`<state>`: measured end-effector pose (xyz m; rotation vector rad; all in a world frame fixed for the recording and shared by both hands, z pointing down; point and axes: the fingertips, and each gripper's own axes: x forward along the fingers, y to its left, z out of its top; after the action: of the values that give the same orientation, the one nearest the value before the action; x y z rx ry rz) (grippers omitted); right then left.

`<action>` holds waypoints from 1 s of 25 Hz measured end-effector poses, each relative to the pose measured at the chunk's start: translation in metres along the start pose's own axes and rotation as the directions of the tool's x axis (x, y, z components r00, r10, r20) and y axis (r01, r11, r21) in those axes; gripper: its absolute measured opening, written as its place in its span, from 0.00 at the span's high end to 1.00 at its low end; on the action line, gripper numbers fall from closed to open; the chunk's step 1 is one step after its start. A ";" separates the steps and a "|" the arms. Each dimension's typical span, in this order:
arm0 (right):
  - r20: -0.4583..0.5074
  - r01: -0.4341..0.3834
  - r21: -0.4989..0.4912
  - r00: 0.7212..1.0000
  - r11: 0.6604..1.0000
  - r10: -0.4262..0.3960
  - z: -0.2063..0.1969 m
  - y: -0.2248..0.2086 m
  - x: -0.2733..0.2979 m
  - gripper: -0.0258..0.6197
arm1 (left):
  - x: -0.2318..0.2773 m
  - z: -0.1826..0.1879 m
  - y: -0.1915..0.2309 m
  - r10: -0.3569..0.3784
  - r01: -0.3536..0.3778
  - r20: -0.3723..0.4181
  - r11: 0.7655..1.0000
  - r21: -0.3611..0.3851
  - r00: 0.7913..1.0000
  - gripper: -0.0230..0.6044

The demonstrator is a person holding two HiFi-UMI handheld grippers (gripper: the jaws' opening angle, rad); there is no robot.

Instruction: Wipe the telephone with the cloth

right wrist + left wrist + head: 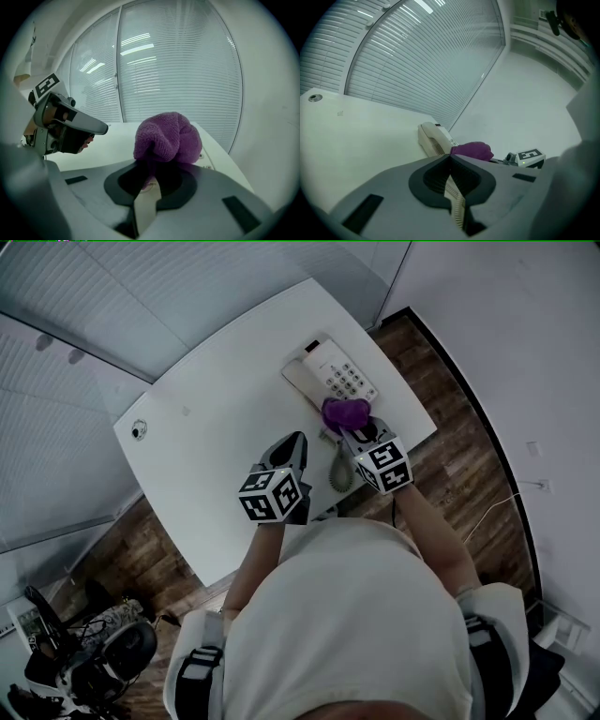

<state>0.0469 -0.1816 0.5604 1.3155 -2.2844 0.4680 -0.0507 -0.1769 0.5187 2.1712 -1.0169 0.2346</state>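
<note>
A cream telephone (333, 376) stands at the far right corner of the white table (216, 446). My right gripper (351, 427) is shut on a bunched purple cloth (344, 412), which rests at the phone's near edge, below the keypad. In the right gripper view the cloth (168, 138) bulges from the jaw tips of that gripper (152, 161) and hides most of the phone. My left gripper (298, 441) hovers left of it, shut, nothing held. The left gripper view shows the phone (433, 138) and the cloth (472, 151) beyond the gripper's (450, 157) tips.
A grey elongated piece (340, 468), perhaps the handset, lies near the table's front edge between the grippers. A round cap (139, 429) sits in the table's left corner. Blinds and glass walls back the table. Wood floor lies on the right, with gear (84, 652) at lower left.
</note>
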 end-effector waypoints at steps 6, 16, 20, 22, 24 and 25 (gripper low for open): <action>-0.028 0.023 0.025 0.999 0.999 -0.022 -0.015 -0.001 -0.008 0.89 | 0.004 0.000 0.000 0.003 -0.003 0.001 1.000 -0.012 1.000 0.93; -0.074 0.065 0.059 0.995 0.996 -0.060 -0.035 -0.003 -0.014 0.89 | 0.012 0.005 0.007 0.009 -0.008 0.022 0.999 -0.048 1.000 0.93; -0.083 0.081 0.064 0.994 0.995 -0.076 -0.038 -0.004 -0.014 0.89 | 0.017 0.007 0.009 0.012 -0.010 0.028 0.998 -0.062 1.000 0.93; -0.086 0.084 0.066 0.993 0.994 -0.078 -0.038 -0.003 -0.014 0.89 | 0.021 0.007 0.008 0.013 -0.011 0.025 0.998 -0.066 1.000 0.93; -0.091 0.088 0.061 0.992 0.994 -0.082 -0.038 -0.003 -0.016 0.89 | 0.025 0.006 0.006 0.013 -0.012 0.020 0.998 -0.065 1.000 0.93; -0.094 0.091 0.054 0.992 0.994 -0.085 -0.037 -0.003 -0.017 0.89 | 0.027 0.005 0.004 0.014 -0.013 0.016 0.998 -0.063 1.000 0.93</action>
<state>0.0650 -0.1518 0.5823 1.3875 -2.1429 0.5570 -0.0362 -0.1981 0.5283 2.1129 -1.0346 0.1891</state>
